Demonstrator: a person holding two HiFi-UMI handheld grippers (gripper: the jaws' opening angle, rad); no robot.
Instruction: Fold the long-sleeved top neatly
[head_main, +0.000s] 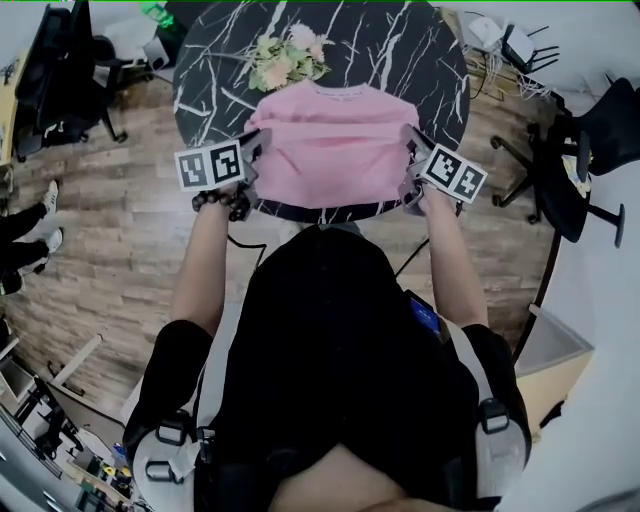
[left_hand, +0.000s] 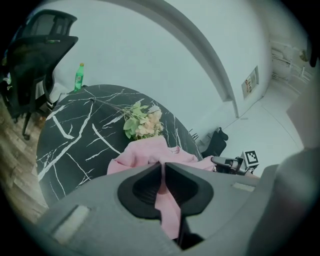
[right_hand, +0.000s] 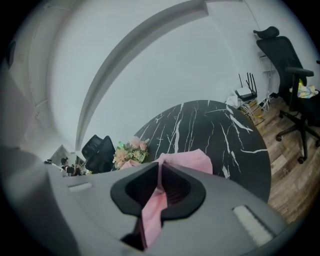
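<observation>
A pink long-sleeved top (head_main: 330, 145) lies spread on the near half of a round black marble table (head_main: 395, 45), its neckline toward the far side. My left gripper (head_main: 256, 140) is shut on the top's left edge, and pink cloth (left_hand: 167, 210) runs down between its closed jaws. My right gripper (head_main: 408, 137) is shut on the top's right edge, with a pink fold (right_hand: 152, 207) pinched between its jaws. Both grippers sit near the table's front edge, one at each side of the garment.
A bunch of artificial flowers (head_main: 285, 60) lies on the table just behind the top. A green bottle (left_hand: 78, 76) stands beyond the table's far edge. Black office chairs (head_main: 570, 150) stand right and left (head_main: 65, 70) of the table on the wooden floor.
</observation>
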